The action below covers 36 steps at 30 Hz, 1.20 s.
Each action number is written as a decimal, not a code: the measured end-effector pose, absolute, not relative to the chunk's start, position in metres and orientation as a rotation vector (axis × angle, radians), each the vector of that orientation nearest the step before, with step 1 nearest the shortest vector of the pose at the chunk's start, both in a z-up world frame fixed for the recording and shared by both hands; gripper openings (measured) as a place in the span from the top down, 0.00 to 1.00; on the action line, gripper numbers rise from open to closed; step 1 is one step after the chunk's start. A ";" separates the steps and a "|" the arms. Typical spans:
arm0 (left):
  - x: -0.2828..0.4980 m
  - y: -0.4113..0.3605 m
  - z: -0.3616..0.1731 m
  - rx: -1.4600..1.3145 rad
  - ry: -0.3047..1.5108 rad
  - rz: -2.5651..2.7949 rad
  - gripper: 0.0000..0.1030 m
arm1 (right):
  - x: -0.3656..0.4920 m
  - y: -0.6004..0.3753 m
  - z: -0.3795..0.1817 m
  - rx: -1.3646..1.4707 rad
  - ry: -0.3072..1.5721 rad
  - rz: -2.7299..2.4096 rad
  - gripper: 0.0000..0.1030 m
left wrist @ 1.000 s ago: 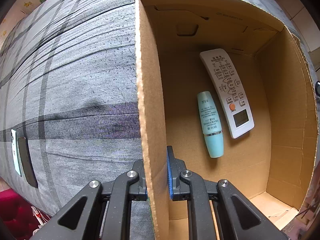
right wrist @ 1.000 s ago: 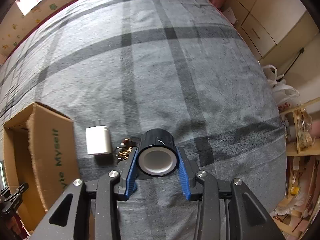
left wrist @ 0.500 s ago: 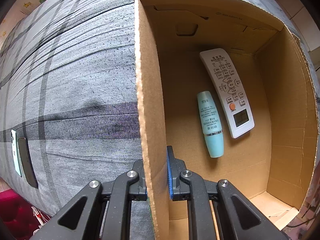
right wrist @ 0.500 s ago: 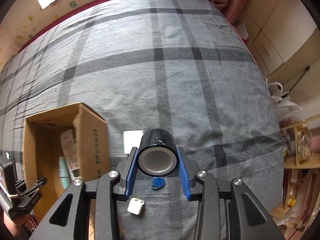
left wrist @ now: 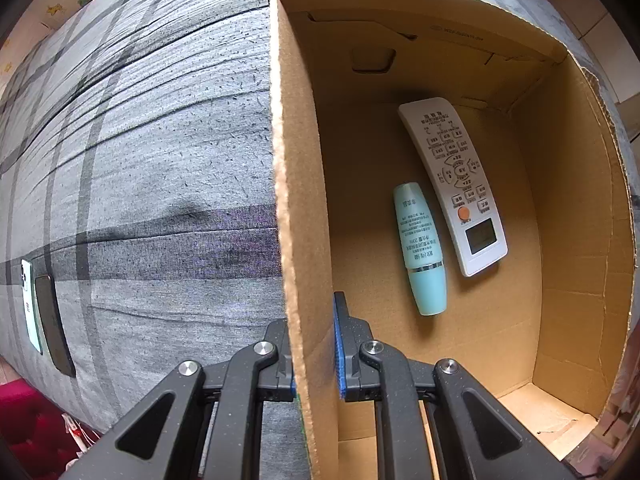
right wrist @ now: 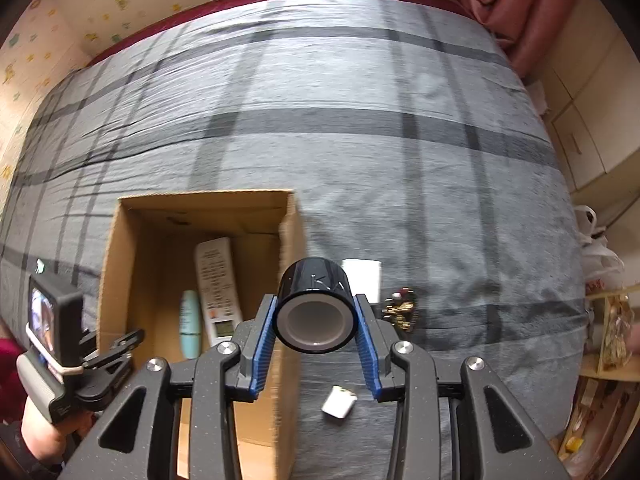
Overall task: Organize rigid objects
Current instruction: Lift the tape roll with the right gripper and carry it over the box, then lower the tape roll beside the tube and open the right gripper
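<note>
The left gripper pinches the corrugated wall of the cardboard box between its jaws. The right gripper clamps a glossy black cylinder above the box's rim; a white remote and teal tube lie inside, on the grey plaid bed

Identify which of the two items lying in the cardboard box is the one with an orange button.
The white remote control: it has an orange button above its small display. The teal tube beside it has only printed text.
</note>
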<state>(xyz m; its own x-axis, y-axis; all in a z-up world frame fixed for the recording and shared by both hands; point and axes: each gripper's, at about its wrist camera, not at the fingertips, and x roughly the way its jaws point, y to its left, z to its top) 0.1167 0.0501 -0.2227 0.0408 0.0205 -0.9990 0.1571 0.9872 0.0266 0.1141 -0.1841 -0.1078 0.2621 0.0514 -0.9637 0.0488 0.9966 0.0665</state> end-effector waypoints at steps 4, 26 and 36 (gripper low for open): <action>0.116 0.053 -0.223 0.133 1.528 -0.110 0.87 | 0.115 -0.158 -0.112 0.052 1.319 0.057 0.61; 0.115 0.063 -0.222 0.113 1.521 -0.123 0.87 | 0.100 -0.075 -0.157 -0.070 1.405 0.214 0.61; 0.113 0.065 -0.221 0.104 1.518 -0.125 0.87 | 0.094 -0.057 -0.197 -0.091 1.472 0.230 0.61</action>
<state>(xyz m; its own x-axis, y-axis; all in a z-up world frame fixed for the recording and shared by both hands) 0.1131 0.0649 -0.2215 0.0485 -0.0168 -0.9987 0.1467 0.9891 -0.0095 0.0936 -0.0569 -0.1975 0.0818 0.0983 -0.9918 -0.2088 0.9747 0.0794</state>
